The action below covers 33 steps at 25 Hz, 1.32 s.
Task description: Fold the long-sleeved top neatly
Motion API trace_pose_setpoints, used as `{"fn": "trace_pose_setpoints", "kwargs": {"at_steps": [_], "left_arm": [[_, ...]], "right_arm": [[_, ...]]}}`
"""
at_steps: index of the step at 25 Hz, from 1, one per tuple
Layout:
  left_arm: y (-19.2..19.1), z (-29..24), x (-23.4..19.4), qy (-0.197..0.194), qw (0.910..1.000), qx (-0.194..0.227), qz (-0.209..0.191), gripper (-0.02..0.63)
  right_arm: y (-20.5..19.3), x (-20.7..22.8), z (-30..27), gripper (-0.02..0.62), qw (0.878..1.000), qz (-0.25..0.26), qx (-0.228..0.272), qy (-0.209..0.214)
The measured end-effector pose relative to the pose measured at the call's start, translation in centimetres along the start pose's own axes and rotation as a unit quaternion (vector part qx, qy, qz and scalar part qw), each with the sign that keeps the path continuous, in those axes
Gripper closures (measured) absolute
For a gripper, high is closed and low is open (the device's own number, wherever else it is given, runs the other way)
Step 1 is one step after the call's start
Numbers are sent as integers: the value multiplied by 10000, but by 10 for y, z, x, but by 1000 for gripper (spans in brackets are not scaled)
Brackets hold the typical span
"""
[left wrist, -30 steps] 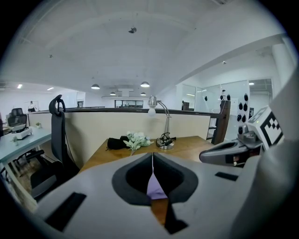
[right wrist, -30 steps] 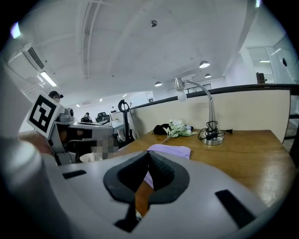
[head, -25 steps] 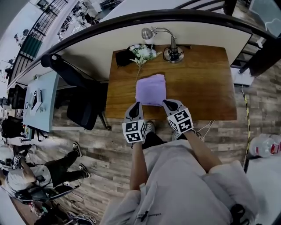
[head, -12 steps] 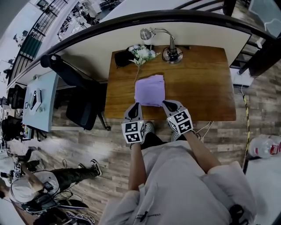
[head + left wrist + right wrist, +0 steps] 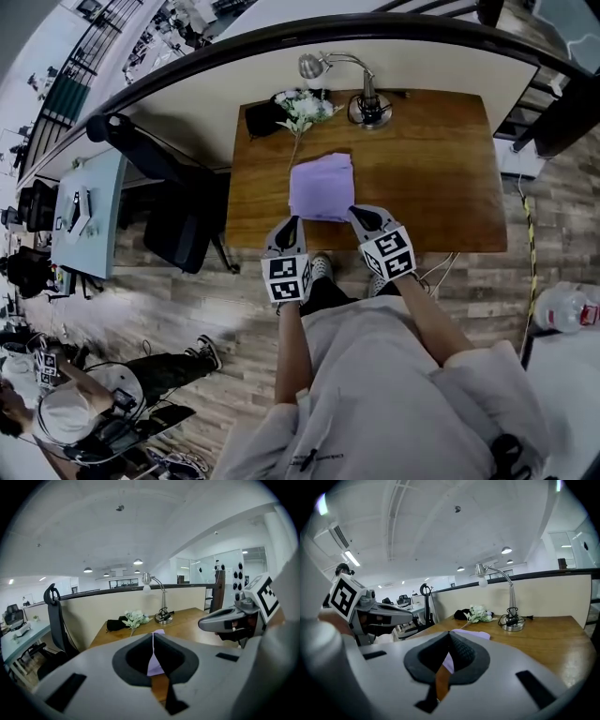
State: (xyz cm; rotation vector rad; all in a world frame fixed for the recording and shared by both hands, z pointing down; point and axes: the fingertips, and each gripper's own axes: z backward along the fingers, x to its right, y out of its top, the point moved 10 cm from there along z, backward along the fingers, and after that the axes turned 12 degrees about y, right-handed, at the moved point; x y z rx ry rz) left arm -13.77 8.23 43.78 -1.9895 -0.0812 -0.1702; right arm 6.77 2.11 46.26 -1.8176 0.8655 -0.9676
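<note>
Pointing at the folded top (image 5: pixel 322 187): left gripper (image 5: pixel 292 223), right gripper (image 5: pixel 357 213) (both closed).

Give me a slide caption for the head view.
Left claw and right claw, both shut, at the near corners of a folded lavender top on a wooden desk.

The wooden table (image 5: pixel 431 178) carries four things. A folded lilac top (image 5: pixel 322 187) lies flat on it, its near edge right at the tips of the left claw (image 5: pixel 292 223) and the right claw (image 5: pixel 356 214), spanning the gap between the two. Well beyond the left claw, by the far edge, lies a spray of white flowers (image 5: pixel 302 110). Touching its left side is a dark item (image 5: pixel 262 120), possibly a pouch. Far ahead of the right claw a desk lamp (image 5: pixel 367 108) stands on its round base.
</note>
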Motion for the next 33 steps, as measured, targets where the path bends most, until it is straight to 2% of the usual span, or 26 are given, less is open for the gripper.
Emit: {"fn": "trace_pose_setpoints", "kwargs": {"at_steps": [3,26,33], "left_arm": [[2,1,1,-49,9999,6,-124,581],[-3,2,6,-102,9999,-55,-120,581],[-4,3,4,-126,9999,-48,-92,581]], "right_arm": [[-1,0,0,592,9999,41,-101,-5],[-7,-5,2,594,9993,201,-291,81],[-8,-5,3,594,9992,152,-358,-46]]}}
